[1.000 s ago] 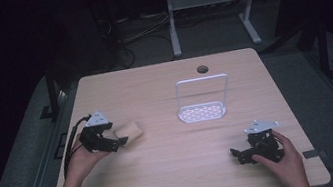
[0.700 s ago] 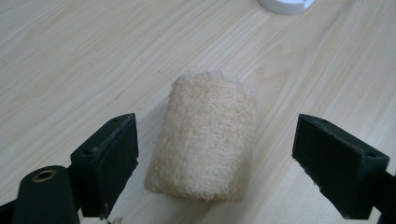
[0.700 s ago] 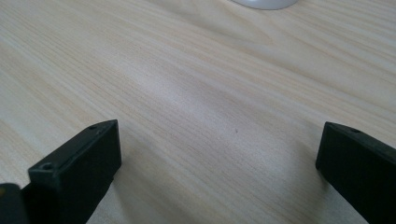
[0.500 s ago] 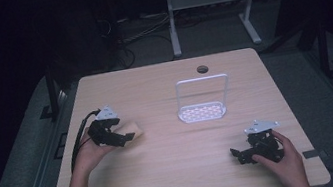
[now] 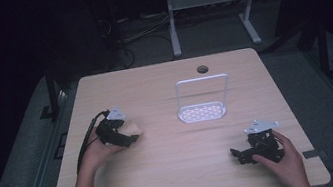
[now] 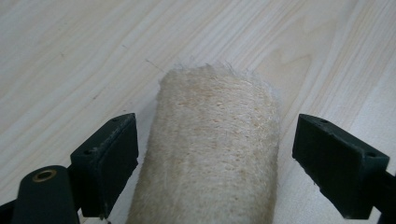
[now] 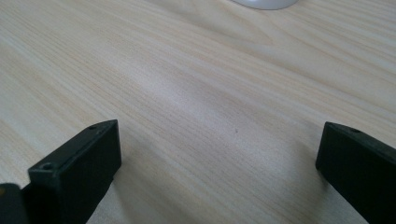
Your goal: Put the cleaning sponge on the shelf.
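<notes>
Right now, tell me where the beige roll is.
The beige roll lies on the table's left side between the open left gripper's jaws, left of the white rack.

pale wooden table point(image 5: 152, 80) carries a beige fibrous roll point(image 6: 215, 154) and white rack point(image 5: 203, 112).

Both claws black, blocky jaws, screw holes; grey three-cornered plate atop right claw point(image 5: 256, 147); black cable trails from left claw point(image 5: 133, 138); forearms bare.
</notes>
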A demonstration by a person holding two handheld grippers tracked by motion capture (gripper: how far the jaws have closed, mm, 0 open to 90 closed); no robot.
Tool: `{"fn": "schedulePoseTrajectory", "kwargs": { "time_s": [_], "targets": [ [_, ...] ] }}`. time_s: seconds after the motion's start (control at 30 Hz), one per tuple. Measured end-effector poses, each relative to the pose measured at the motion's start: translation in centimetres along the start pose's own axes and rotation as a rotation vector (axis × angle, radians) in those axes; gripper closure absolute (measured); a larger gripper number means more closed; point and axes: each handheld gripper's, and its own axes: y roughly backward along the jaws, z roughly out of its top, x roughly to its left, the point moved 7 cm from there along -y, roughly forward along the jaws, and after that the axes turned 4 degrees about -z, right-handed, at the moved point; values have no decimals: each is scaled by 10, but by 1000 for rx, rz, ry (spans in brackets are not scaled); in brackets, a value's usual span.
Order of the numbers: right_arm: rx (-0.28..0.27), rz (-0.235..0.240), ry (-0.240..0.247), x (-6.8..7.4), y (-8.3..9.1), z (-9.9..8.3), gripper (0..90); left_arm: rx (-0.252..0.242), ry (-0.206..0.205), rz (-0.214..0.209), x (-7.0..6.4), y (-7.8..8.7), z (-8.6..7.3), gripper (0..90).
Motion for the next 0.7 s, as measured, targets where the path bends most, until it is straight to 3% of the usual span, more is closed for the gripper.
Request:
{"fn": "schedulePoseTrajectory", "kwargs": {
  "time_s": [0.3,0.43,0.7],
  "targets": [
    [0,0,0,0,0,0,0,24,-9,2,0,-12,-3,140],
    [0,0,0,0,0,0,0,27,14,2,3,-13,-5,142],
    [0,0,0,0,0,0,0,28,20,7,5,-13,-6,159]
  ]
}}
